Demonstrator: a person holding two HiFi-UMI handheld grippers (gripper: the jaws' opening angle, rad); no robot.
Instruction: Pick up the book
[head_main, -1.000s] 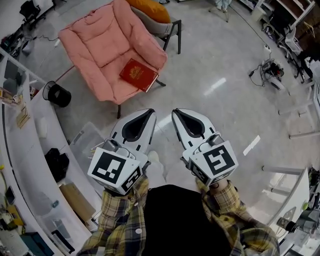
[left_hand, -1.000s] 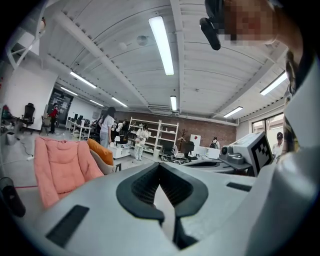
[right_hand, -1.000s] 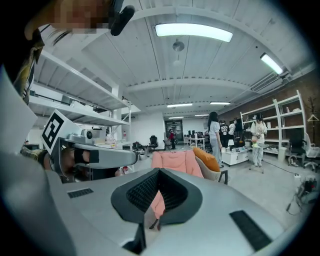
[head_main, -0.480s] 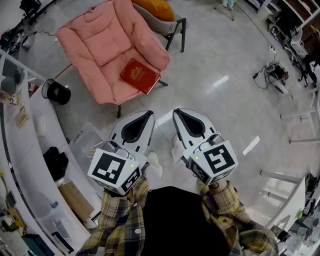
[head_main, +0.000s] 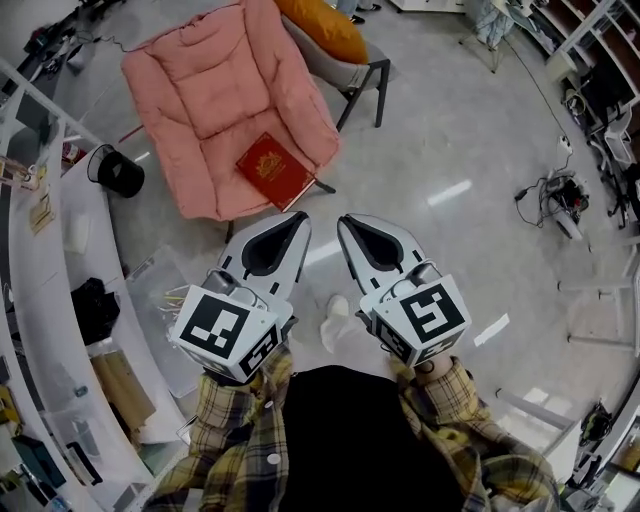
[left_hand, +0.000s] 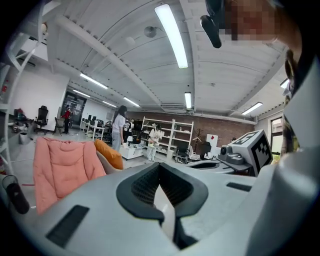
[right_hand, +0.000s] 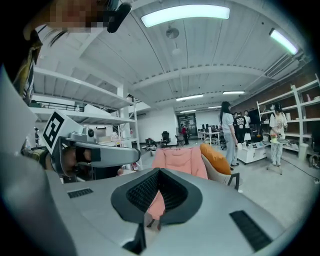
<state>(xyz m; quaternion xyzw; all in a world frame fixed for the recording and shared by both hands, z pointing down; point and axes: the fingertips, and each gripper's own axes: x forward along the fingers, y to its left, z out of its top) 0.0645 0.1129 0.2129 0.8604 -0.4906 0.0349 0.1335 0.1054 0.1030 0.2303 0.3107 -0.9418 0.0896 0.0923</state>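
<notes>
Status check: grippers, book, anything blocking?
Left gripper and right gripper shut, empty. Red book flat on pink chair seat, untouched, ahead of both. Nothing seen in the path.

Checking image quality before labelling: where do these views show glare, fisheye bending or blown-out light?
Head view: bright glare streaks on the glossy floor, fisheye curving the white counter, red book sharp. Left gripper view: ceiling strip light blown out, dark vignette in the corners. Right gripper view: same vignette, overhead light glaring.
</notes>
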